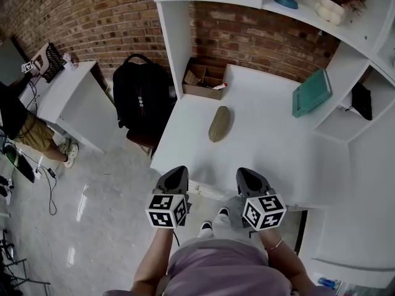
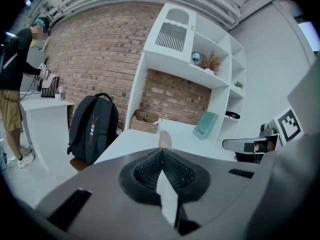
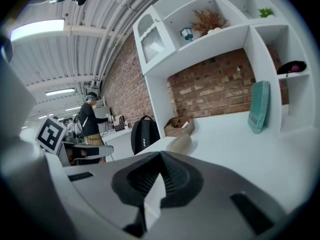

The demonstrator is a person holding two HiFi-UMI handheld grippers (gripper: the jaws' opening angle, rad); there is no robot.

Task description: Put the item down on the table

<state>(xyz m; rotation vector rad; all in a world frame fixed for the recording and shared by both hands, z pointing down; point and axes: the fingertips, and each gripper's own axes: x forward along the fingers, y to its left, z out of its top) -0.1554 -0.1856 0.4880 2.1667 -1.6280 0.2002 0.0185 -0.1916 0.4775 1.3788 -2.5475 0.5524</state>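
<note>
An olive-tan pouch (image 1: pixel 218 123) lies flat on the white table (image 1: pixel 259 153), near its left side and apart from both grippers. It shows small in the left gripper view as the pouch (image 2: pixel 164 139) and in the right gripper view as the pouch (image 3: pixel 180 143). My left gripper (image 1: pixel 179 176) hovers at the table's near edge, jaws shut with nothing between them. My right gripper (image 1: pixel 246 176) sits beside it to the right, also shut and empty.
A cardboard box (image 1: pixel 204 79) stands at the table's back left under the shelf. A teal book (image 1: pixel 311 92) leans at the right shelf unit. A black backpack (image 1: pixel 141 97) sits on a chair left of the table. A person (image 3: pixel 91 121) stands at a far desk.
</note>
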